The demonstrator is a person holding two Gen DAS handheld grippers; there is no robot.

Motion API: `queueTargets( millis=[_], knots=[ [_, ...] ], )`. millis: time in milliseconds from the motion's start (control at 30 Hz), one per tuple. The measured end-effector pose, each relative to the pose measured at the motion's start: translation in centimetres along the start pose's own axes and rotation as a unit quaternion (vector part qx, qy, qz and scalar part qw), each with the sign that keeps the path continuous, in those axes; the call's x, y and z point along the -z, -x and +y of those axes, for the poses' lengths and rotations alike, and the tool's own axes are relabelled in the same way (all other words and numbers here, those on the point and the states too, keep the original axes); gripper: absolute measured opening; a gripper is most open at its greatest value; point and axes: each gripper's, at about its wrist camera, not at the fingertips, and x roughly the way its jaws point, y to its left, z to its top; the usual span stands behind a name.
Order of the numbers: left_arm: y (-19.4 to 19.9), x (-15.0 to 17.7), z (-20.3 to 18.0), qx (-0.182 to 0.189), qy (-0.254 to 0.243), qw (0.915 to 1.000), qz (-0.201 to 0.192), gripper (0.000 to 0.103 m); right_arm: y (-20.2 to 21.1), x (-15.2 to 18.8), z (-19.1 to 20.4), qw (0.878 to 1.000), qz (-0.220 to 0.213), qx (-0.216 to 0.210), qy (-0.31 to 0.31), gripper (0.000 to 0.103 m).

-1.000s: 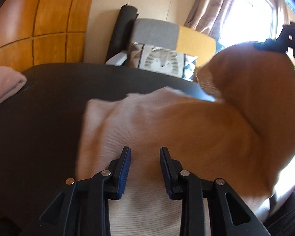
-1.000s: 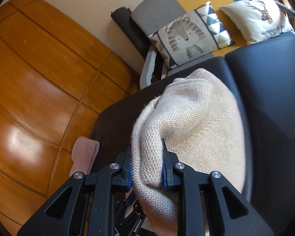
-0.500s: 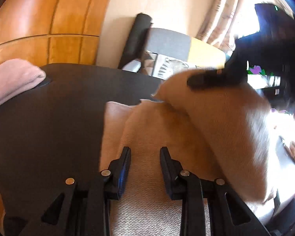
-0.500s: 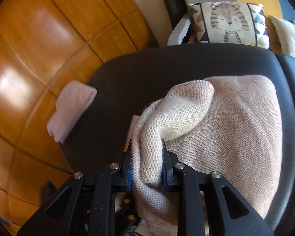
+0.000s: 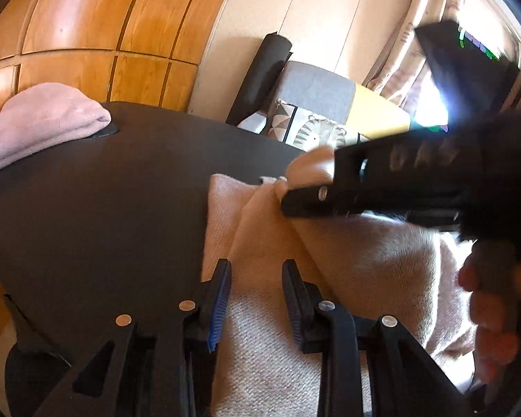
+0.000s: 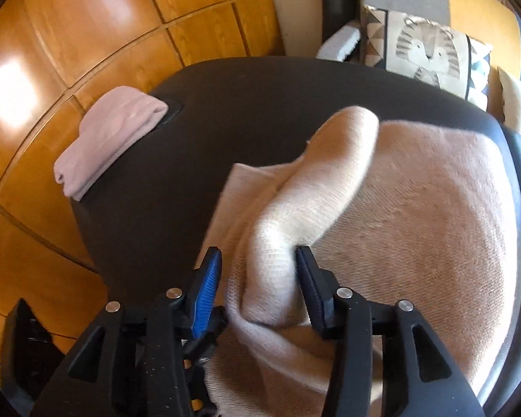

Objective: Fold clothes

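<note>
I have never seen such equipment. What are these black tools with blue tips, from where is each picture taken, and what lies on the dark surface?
There is no robot here. A person holds a two-finger hand tool in each hand, and each tool has a wide-angle camera looking along its fingers. One picture comes from the left gripper, the other from the right gripper. On the dark surface lies a beige knitted garment, partly folded, and a folded pink cloth lies near its far edge. The right jaws are opening around a fold of the garment; one pad no longer touches it. The left jaws stand open above the garment and hold nothing. The left view also shows the right gripper and the person's hand.
</note>
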Motion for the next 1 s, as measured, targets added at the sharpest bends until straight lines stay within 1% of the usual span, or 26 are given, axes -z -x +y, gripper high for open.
queueTargets(
  millis=[33, 100, 133, 200, 233, 300, 333, 367, 400, 433, 500, 567, 633, 733, 767, 833, 867, 933, 1000],
  knots=[
    [0.0, 0.0, 0.3, -0.001, 0.007, 1.0000, 0.001, 0.030, 0.5, -0.1, 0.3, 1.000, -0.007, -0.016, 0.005, 0.048],
    [-0.1, 0.0, 1.1, 0.009, 0.029, 0.9995, 0.002, 0.030, 1.9, -0.4, 0.7, 0.998, -0.027, -0.064, 0.015, 0.048],
    [-0.1, -0.1, 1.5, 0.016, 0.041, 0.9990, 0.001, 0.030, 2.8, -0.3, 0.6, 0.996, -0.043, -0.073, 0.017, 0.048],
    [-0.1, -0.2, 2.1, 0.024, 0.058, 0.9980, 0.000, 0.030, 4.8, 0.1, 0.0, 0.994, -0.085, -0.073, 0.017, 0.048],
    [-0.1, -0.1, 2.4, 0.020, 0.065, 0.9977, 0.001, 0.030, 5.6, 0.4, -0.6, 0.992, -0.103, -0.066, 0.013, 0.048],
    [0.0, 0.0, 2.9, 0.010, 0.080, 0.9968, 0.004, 0.031, 7.0, 1.3, -2.5, 0.990, -0.133, -0.039, 0.001, 0.048],
    [-0.1, 0.1, 3.3, 0.019, 0.094, 0.9954, 0.004, 0.031, 7.3, 1.6, -3.3, 0.990, -0.137, -0.024, -0.002, 0.046],
    [0.1, 0.1, 3.6, 0.024, 0.103, 0.9944, 0.004, 0.031, 7.0, 2.1, -3.8, 0.992, -0.125, -0.010, -0.001, 0.039],
    [0.3, 0.2, 3.8, 0.028, 0.110, 0.9935, 0.004, 0.031, 6.5, 2.7, -4.3, 0.994, -0.109, 0.004, 0.003, 0.019],
    [0.4, 0.2, 3.8, 0.027, 0.109, 0.9936, 0.004, 0.031, 6.1, 3.3, -4.7, 0.995, -0.094, 0.018, 0.006, 0.016],
    [0.6, 0.1, 3.6, 0.018, 0.107, 0.9941, 0.004, 0.031, 5.3, 4.3, -4.9, 0.997, -0.078, 0.015, 0.005, 0.016],
    [0.8, -0.1, 3.9, 0.007, 0.115, 0.9933, 0.006, 0.031, 4.5, 5.3, -4.9, 0.998, -0.067, 0.003, 0.003, 0.016],
    [0.6, -0.7, 4.9, -0.004, 0.132, 0.9913, 0.009, 0.031, 3.7, 5.9, -4.6, 0.998, -0.059, -0.010, 0.008, 0.016],
    [1.0, -0.8, 6.5, 0.008, 0.166, 0.9860, 0.014, 0.031, 3.5, 6.0, -2.9, 0.997, -0.060, -0.037, 0.032, 0.016],
    [1.5, -0.8, 6.9, 0.018, 0.175, 0.9844, 0.012, 0.031, 3.7, 6.3, -2.5, 0.996, -0.065, -0.049, 0.036, 0.016],
    [2.5, -0.8, 7.3, 0.053, 0.184, 0.9815, 0.002, 0.031, 3.8, 6.4, -1.9, 0.994, -0.073, -0.056, 0.050, 0.018],
    [2.9, -1.1, 7.3, 0.082, 0.184, 0.9795, -0.001, 0.031, 4.1, 6.7, -1.9, 0.994, -0.079, -0.052, 0.055, 0.020],
    [3.5, -1.5, 6.7, 0.134, 0.176, 0.9753, 0.002, 0.033, 5.4, 7.8, -2.6, 0.993, -0.092, -0.045, 0.057, 0.030],
    [3.7, -1.9, 5.9, 0.188, 0.172, 0.9670, 0.013, 0.036, 6.8, 9.1, -3.3, 0.993, -0.105, -0.031, 0.053, 0.034]
  ],
)
